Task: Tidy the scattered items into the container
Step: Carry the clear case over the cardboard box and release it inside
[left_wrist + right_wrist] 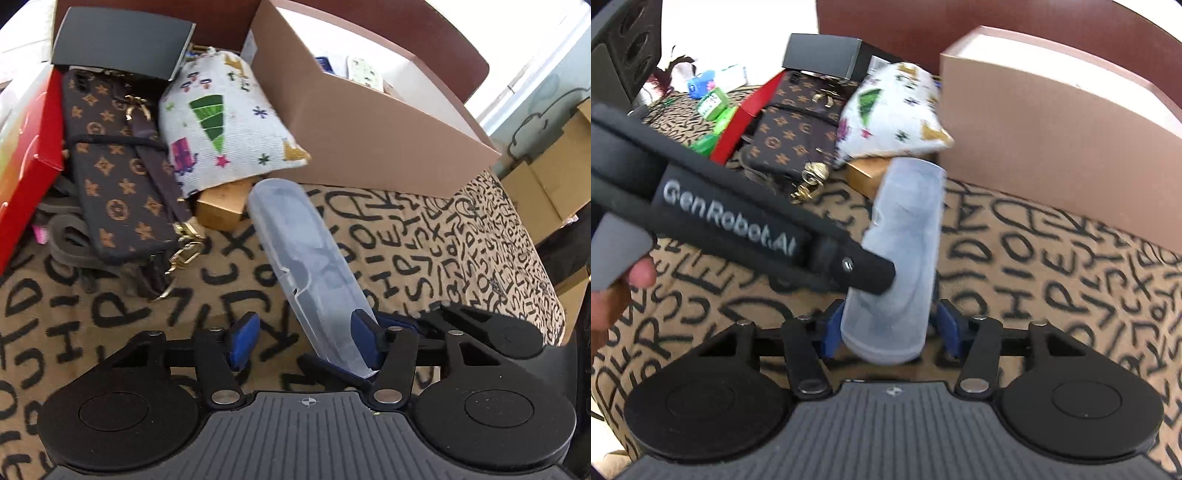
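Note:
A translucent, frosted oblong case (310,266) lies on the letter-printed cloth (443,251), pointing at the brown cardboard box (369,122). My left gripper (303,326) is open around the case's near end. Its right pad (364,332) is against the case and its left pad (243,336) stands well apart. In the right wrist view the same case (905,236) runs between the fingers of my right gripper (889,317). The left pad sits at its edge and a thin gap shows at the right pad. The left gripper's black finger (871,275) touches the case from the left.
Piled left of the box are a white Christmas-print pouch (221,122), a gold box (221,206), a brown monogram phone case (114,177) with straps, a black box (122,40) and a red box (33,140). Small items (365,72) lie inside the box. A hand (613,295) is at the left.

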`<state>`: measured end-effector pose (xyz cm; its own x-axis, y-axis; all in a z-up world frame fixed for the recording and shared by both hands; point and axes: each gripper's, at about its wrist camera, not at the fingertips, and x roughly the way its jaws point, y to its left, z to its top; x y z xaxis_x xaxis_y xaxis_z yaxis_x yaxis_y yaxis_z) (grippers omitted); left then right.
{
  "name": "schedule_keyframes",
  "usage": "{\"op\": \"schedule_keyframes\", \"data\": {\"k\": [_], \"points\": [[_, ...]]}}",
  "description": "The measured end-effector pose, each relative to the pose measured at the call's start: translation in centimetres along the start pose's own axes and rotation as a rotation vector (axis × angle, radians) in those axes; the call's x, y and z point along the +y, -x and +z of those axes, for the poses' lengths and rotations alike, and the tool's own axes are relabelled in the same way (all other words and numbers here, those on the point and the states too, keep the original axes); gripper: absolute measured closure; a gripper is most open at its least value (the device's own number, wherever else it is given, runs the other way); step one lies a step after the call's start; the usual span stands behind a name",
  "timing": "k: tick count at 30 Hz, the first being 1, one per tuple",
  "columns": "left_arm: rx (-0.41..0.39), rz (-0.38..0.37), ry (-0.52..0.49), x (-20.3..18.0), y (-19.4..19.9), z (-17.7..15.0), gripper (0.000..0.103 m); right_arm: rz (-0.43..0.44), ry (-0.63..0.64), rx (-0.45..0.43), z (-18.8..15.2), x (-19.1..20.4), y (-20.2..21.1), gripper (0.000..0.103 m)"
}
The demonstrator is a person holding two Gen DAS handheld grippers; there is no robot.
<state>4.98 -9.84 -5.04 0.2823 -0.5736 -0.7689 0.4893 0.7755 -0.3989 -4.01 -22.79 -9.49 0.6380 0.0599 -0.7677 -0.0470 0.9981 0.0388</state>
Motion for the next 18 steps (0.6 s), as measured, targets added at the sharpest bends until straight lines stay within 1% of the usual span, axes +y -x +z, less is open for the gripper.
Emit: {"op": "schedule_keyframes", "data": {"k": [2, 4, 6, 7, 8, 9, 10, 11, 14, 15, 17, 18], "points": [[-0.017, 0.023, 0.025, 0.0, -0.2, 0.3, 0.027, 0.01, -0.024, 0.004, 0.5, 0.0, 0.5, 0.033], [-0.01, 0.011, 0.064, 0.2, -0.6, 0.9, 0.027, 0.021, -0.041, -0.004, 1.1, 0.3, 0.4, 0.028], [0.003, -0.012, 0.092, 0.5, -1.1, 1.3, 0.027, 0.025, -0.036, -0.014, 1.7, 0.7, 0.1, 0.027], [0.009, -0.012, 0.098, 0.5, -1.3, 1.4, 0.03, 0.019, -0.028, -0.017, 2.0, 0.9, -0.2, 0.027], [0.012, -0.012, 0.097, 0.6, -1.6, 1.5, 0.031, 0.008, -0.019, -0.021, 2.2, 1.2, -0.3, 0.028], [0.016, -0.019, 0.096, 0.6, -1.7, 1.5, 0.036, -0.004, -0.011, -0.022, 2.3, 1.4, -0.4, 0.031], [0.019, -0.027, 0.097, 0.6, -1.8, 1.6, 0.037, -0.01, -0.008, -0.02, 2.4, 1.4, -0.5, 0.036], [0.021, -0.029, 0.096, 0.6, -1.9, 1.6, 0.036, -0.009, -0.012, -0.016, 2.4, 1.4, -0.6, 0.039], [0.024, -0.022, 0.074, 0.4, -2.2, 1.7, 0.026, -0.005, -0.037, 0.0, 2.6, 1.0, -1.3, 0.043], [0.031, -0.02, 0.064, 0.2, -2.5, 1.7, 0.025, -0.002, -0.048, 0.003, 2.7, 0.8, -1.5, 0.043], [0.03, -0.01, 0.032, -0.4, -2.7, 1.7, 0.028, 0.002, -0.063, 0.004, 2.6, 0.4, -1.6, 0.044], [0.031, -0.013, 0.017, -0.7, -2.7, 1.7, 0.036, 0.0, -0.066, 0.006, 2.6, 0.3, -1.7, 0.046]]}}
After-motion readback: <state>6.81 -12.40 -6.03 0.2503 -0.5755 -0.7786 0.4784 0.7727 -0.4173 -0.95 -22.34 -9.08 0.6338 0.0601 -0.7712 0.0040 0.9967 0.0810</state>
